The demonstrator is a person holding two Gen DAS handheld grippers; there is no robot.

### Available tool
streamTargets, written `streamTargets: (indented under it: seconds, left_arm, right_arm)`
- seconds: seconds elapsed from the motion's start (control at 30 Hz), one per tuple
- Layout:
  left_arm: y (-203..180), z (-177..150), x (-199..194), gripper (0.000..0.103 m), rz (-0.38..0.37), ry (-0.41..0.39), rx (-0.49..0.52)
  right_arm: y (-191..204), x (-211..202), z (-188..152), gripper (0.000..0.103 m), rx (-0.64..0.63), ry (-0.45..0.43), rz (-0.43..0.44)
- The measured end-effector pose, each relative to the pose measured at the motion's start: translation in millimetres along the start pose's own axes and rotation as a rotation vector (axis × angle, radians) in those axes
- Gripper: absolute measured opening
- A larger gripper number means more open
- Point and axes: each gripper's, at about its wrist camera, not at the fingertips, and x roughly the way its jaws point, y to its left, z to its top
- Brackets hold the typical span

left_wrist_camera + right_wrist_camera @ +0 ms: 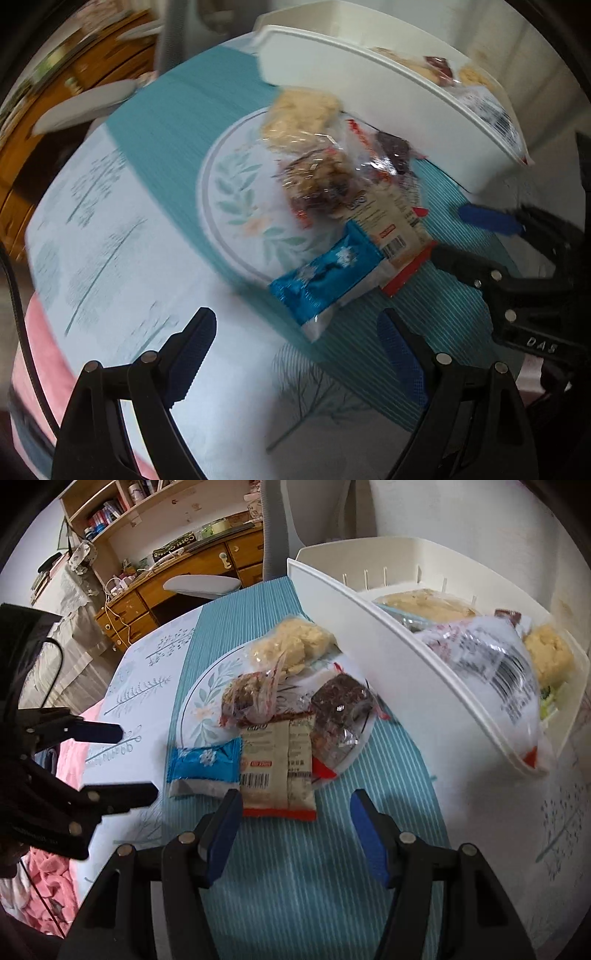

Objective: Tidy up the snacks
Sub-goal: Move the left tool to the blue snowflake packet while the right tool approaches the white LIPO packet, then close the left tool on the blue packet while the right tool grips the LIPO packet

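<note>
- Grippers come first: the right gripper (293, 830) hangs just short of the beige packet, jaws parted and nothing between them; the left gripper (295, 354) is spread wide and empty too, hovering over the counter (498, 830) near the blue packet.
- Blue packet (203, 766) and beige packet (275, 771) with a barcode lie side by side on the teal striped mat (295, 886), touching at their edges, both unsorted.
- Behind them, a dark brown snack in clear wrap (341, 705), a mixed brown one (251, 698) and a pale yellow one (290, 644) sit heaped together on the same mat, over a leaf-patterned ring; these also wait to be moved.
- Farthest, the white bin (388, 657) already holds several wrapped snacks: pale yellow pieces, a dark one, and a clear bag (491, 664) draped over its front wall.
- My judgement: the job is partly done, roughly five loose items remain, and the beige packet looks like the next pick.
</note>
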Motion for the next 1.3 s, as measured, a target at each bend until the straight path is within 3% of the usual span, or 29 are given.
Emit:
streamTargets:
  seconds: [0.17, 0.43, 0.53, 0.73, 0.83, 0.97, 1.2, 1.3]
  left_arm:
    - [-3.3, 2.6, 9.5, 0.088, -0.063, -0.082, 0.066]
    - [-23.3, 11.4, 26.0, 0.087, -0.098, -0.131, 0.148]
    - [-30.7, 13.6, 31.4, 0.082, -0.106, -0.128, 0.179]
    - [-38.8, 13.4, 38.7, 0.062, -0.094, -0.104, 0.198]
    - [-41.2, 13.1, 37.9, 0.056, -0.094, -0.095, 0.195]
    - [-36.0, 6.4, 35.5, 0.039, -0.079, -0.090, 0.190]
    - [-23.8, -2.7, 27.0, 0.034, -0.069, -0.081, 0.082]
    - [-19.7, -3.3, 26.7, 0.033, -0.049, -0.073, 0.014]
  right_arm:
    - [4.4, 6.2, 3.4, 0.061, -0.049, -0.016, 0.003]
    - [6.3, 11.5, 0.8, 0.061, -0.102, -0.023, -0.031]
    - [1.6, 12.9, -0.6, 0.061, -0.105, -0.020, -0.035]
    - [-2.0, 13.4, -1.9, 0.061, -0.119, -0.023, -0.030]
    - [-1.3, 13.6, -2.8, 0.061, -0.125, -0.021, -0.022]
    - [0.4, 16.5, -2.9, 0.061, -0.140, -0.015, -0.012]
    - [8.4, 23.3, 0.0, 0.062, -0.165, -0.012, 0.016]
    - [13.2, 26.5, 1.5, 0.070, -0.170, -0.013, 0.030]
